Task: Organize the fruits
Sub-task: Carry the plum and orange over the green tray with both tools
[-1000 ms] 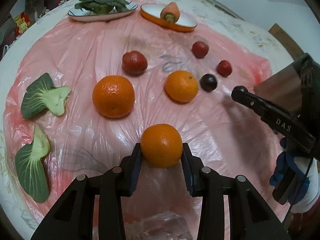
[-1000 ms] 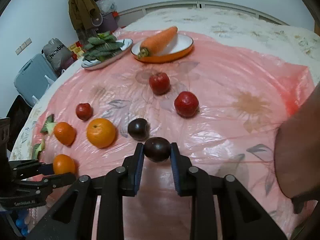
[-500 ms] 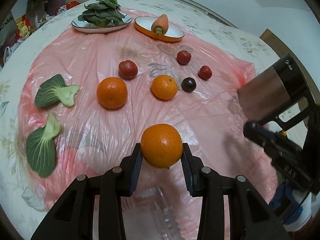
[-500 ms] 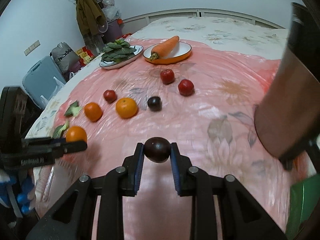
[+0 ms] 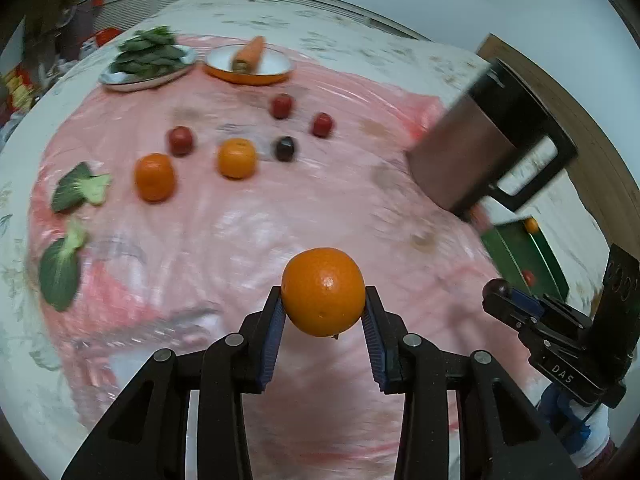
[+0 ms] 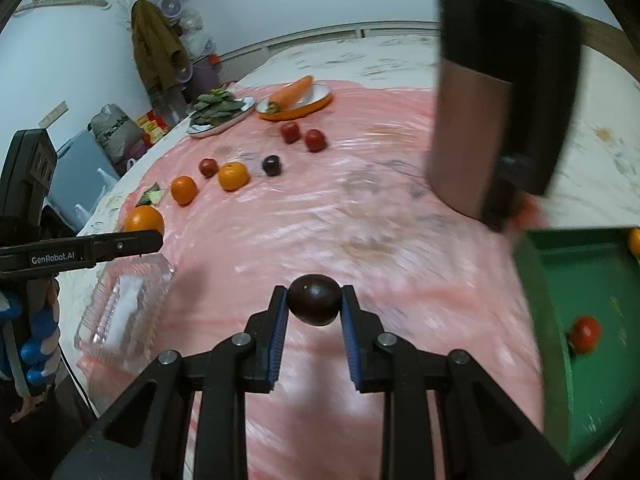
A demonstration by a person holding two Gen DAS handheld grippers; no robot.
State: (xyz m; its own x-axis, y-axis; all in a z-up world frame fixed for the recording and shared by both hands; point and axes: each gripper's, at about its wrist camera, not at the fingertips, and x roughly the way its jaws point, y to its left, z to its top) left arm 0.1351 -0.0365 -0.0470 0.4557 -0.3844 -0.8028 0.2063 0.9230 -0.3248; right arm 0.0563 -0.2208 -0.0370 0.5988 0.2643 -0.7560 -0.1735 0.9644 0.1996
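Note:
My left gripper (image 5: 323, 305) is shut on an orange (image 5: 323, 291), held above the pink plastic sheet (image 5: 280, 216). My right gripper (image 6: 314, 304) is shut on a dark plum (image 6: 314, 299), also lifted off the sheet. A green tray (image 6: 580, 300) at the right holds a red fruit (image 6: 586, 333) and an orange at its far corner. On the sheet further back lie two oranges (image 5: 154, 177) (image 5: 237, 158), a dark plum (image 5: 285, 148) and three red fruits (image 5: 181, 140). In the left wrist view the right gripper (image 5: 496, 289) shows at the lower right beside the tray (image 5: 520, 256).
A brown and black jug (image 6: 496, 104) stands just behind the green tray. A clear plastic box (image 6: 124, 304) lies at the left edge. At the back are a plate of greens (image 5: 150, 60) and an orange dish with a carrot (image 5: 248, 62). Two bok choy pieces (image 5: 80, 188) lie left.
Both grippers have pulled back and up from the fruit group and swung right, each keeping its fruit. The jug and the green tray have come into view.

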